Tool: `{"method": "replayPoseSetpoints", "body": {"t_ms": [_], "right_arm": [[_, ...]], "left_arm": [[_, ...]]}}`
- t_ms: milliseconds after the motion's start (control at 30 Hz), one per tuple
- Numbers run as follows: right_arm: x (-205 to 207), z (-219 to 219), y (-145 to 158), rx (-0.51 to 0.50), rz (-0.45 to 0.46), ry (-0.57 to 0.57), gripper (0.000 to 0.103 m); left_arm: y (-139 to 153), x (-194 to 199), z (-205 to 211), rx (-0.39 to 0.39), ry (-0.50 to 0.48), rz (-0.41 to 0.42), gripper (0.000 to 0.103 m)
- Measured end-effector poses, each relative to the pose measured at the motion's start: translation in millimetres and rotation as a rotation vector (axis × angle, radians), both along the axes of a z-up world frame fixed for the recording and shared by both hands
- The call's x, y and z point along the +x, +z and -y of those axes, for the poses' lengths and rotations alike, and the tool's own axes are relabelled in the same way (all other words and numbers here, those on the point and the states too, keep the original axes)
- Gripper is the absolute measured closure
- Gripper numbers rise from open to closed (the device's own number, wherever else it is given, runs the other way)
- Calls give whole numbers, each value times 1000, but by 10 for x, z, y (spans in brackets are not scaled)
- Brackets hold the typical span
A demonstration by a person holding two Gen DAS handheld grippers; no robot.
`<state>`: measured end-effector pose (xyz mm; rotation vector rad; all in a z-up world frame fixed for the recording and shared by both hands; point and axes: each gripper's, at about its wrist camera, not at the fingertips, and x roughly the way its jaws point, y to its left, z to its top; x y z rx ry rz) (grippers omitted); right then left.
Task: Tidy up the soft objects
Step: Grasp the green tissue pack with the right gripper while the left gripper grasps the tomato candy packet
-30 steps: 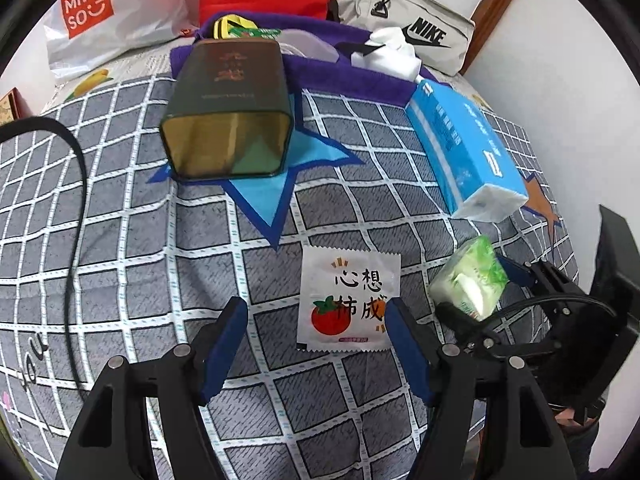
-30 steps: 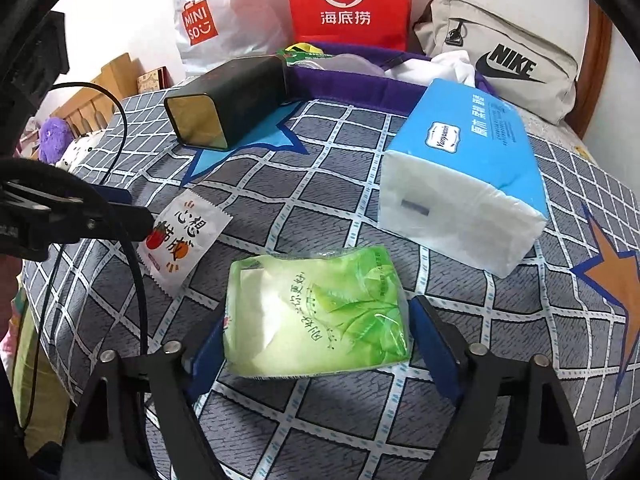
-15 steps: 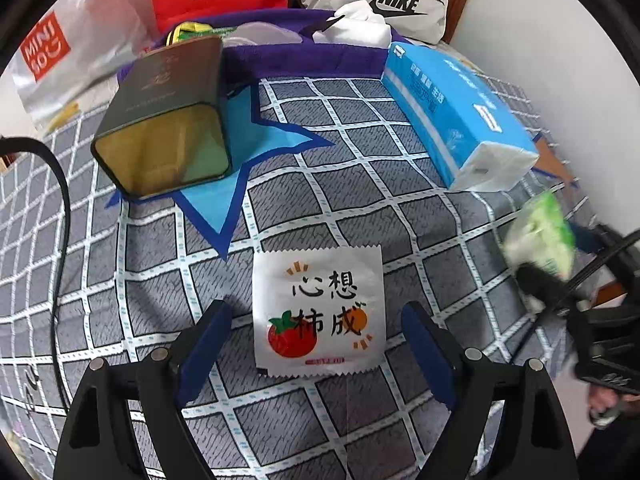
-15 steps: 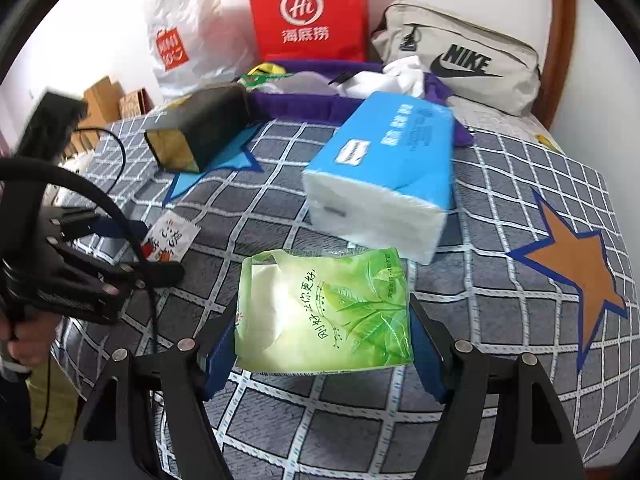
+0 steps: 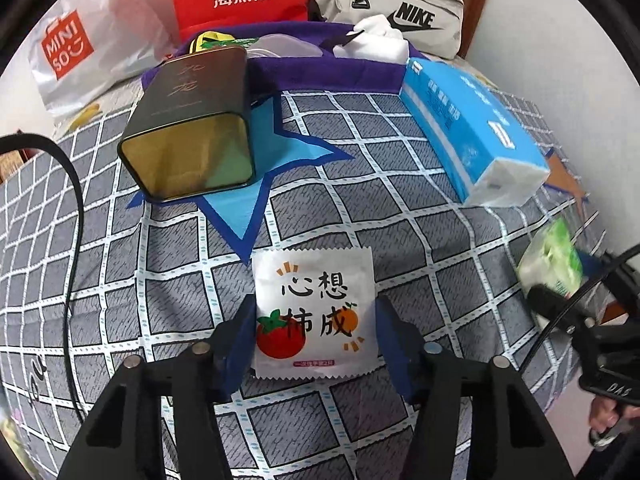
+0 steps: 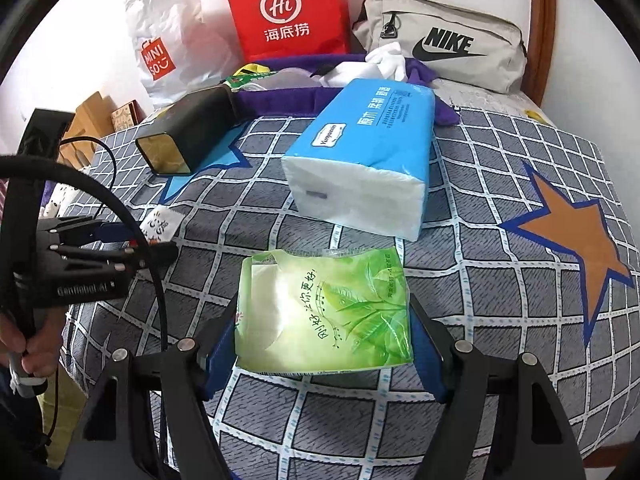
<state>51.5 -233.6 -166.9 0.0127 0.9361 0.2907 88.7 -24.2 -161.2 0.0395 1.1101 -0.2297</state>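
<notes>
Two packets sit gripped, the white sachet (image 5: 314, 314) between the left gripper (image 5: 314, 340) pads and the green tissue pack (image 6: 324, 312) in the right gripper (image 6: 324, 344), purple bin (image 6: 280, 98) straight ahead

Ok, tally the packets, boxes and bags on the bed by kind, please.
Soft tissue/wipe packs: 3: white persimmon-print sachet, green leaf-print tissue pack, blue plastic-wrapped tissue brick
Dark metal tins: 1
Bags at the back: 3: white Miniso plastic bag, red paper bag, beige Nike pouch
Total: 7
</notes>
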Motion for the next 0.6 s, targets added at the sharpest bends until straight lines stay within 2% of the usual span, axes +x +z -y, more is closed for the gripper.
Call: {"method": "replayPoseSetpoints", "body": {"t_ms": [133, 600], "right_arm": [[-33, -41, 35, 10, 9, 14, 29], [-32, -84, 254, 18, 47, 36, 29]], "left_arm": [[24, -3, -75, -65, -3, -18, 56], [262, -33, -266, -109, 25, 17, 57]]}}
